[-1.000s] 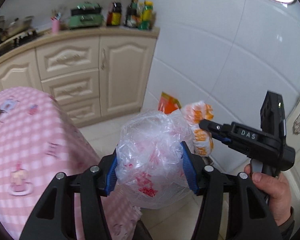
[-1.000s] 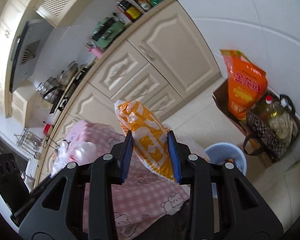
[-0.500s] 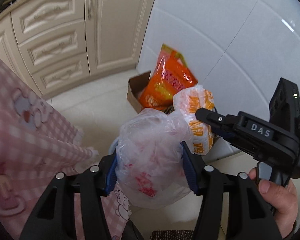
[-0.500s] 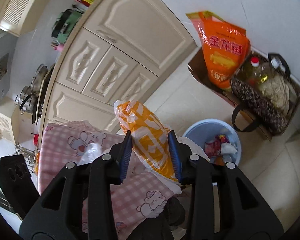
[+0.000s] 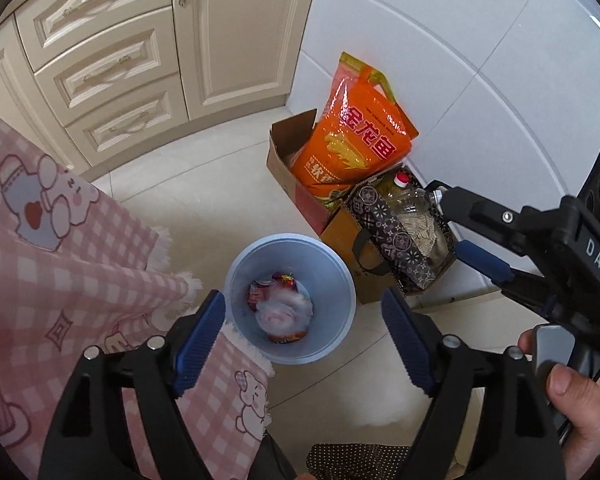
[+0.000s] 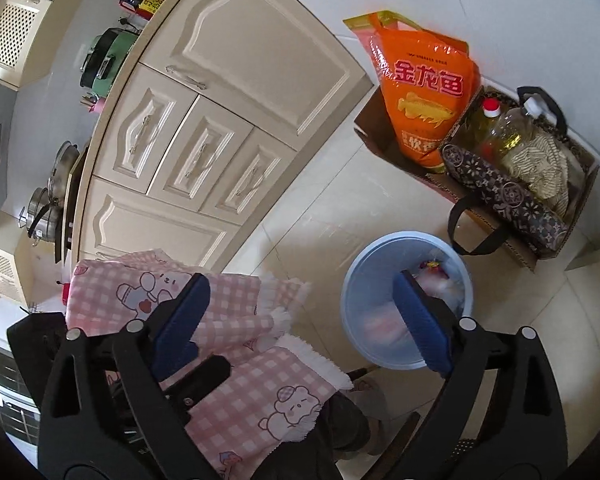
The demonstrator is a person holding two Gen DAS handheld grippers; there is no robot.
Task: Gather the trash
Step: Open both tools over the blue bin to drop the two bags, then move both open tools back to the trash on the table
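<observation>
A light blue bin [image 5: 236,276] stands on the floor right under my left gripper [image 5: 302,296]. Its jaws are opening and nothing is between them. Inside the bin lies a crumpled clear plastic bag [image 5: 284,312] with red print, on top of colourful wrappers. My right gripper [image 5: 450,220] reaches in from the right, held by a hand [image 5: 572,412]. In the right wrist view my right gripper [image 6: 300,280] is also opening and empty, above the bin [image 6: 352,280] and the trash [image 6: 440,280] in it.
A pink checked tablecloth [image 5: 60,260] hangs down just left of the bin. A cardboard box [image 5: 284,168] with an orange rice bag [image 5: 356,148] and a patterned tote [image 5: 396,240] with oil bottles stand against the white tiled wall. Cream cabinets [image 5: 120,60] are behind.
Both grippers sank toward the bin and opened. The clear bag left the left jaws and the orange-and-white bag left the right jaws; trash now lies in the bin.
</observation>
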